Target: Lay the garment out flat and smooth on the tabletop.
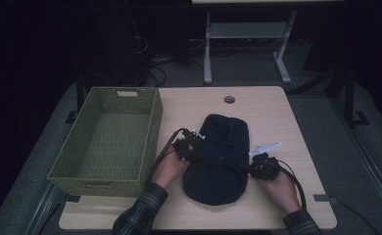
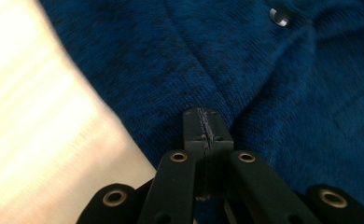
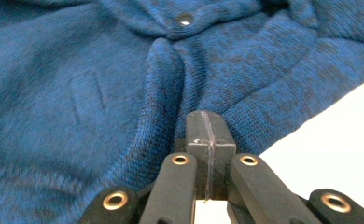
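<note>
The blue knitted garment, folded into a long bundle, lies on the worktop between the two claws, its long axis running away from the person toward the far edge. The left claw sits at the bundle's left edge and the right claw at its right edge, roughly opposite each other across the short width, so the cloth lies inward of each claw, toward the other one.

In the left gripper view the left claw has its jaws pressed together, their tip against the knit just inside the cloth's edge, with bare worktop off to one side. Whether a fold is pinched between them I cannot tell; the seam between the jaws looks tight. In the right gripper view the right claw is likewise pressed together, its tip lying at a ridge of fabric that runs straight ahead toward a snap button.

The green woven basket stands just beyond the left claw, on the side away from the garment. I judge that the left hand is the nearer one to it, so a move into the basket would carry the bundle sideways, past the left claw, across its short axis.
</note>
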`<state>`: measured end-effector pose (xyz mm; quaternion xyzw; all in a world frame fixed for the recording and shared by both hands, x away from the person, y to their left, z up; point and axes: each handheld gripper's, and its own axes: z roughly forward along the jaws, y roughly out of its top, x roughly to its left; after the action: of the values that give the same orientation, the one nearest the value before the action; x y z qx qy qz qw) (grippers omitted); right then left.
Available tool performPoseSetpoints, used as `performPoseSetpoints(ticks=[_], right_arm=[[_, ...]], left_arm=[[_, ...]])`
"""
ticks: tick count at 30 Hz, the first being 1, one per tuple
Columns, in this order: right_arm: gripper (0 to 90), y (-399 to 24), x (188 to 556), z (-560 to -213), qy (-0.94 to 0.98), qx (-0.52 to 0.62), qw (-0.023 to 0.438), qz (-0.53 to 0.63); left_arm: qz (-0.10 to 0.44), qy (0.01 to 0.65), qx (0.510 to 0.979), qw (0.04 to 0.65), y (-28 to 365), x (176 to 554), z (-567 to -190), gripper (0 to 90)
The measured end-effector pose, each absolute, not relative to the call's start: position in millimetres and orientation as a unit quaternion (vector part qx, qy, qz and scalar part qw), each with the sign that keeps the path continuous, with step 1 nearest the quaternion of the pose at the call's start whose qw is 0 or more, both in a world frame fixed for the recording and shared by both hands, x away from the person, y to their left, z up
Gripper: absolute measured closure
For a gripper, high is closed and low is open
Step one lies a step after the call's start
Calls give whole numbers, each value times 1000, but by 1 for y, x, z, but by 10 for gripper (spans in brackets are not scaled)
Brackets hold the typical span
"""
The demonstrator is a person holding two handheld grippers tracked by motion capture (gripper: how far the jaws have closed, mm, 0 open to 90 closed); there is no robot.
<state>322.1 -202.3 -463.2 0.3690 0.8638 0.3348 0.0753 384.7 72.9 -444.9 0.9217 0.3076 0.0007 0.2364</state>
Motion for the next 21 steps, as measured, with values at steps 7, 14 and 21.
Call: performPoseSetpoints(ticks=[7,14,21], right_arm=[[898,-205,322,-463,864,373,82,329],[898,-209,318,-462,863,374,86,328],[898,-212,302,-461,872,361,91,316]], left_arm=[[-20,293,923,247,77,362,-446,900],[-26,272,928,253,75,341,-447,900],[-21,263,930,256,73,337,-447,900]])
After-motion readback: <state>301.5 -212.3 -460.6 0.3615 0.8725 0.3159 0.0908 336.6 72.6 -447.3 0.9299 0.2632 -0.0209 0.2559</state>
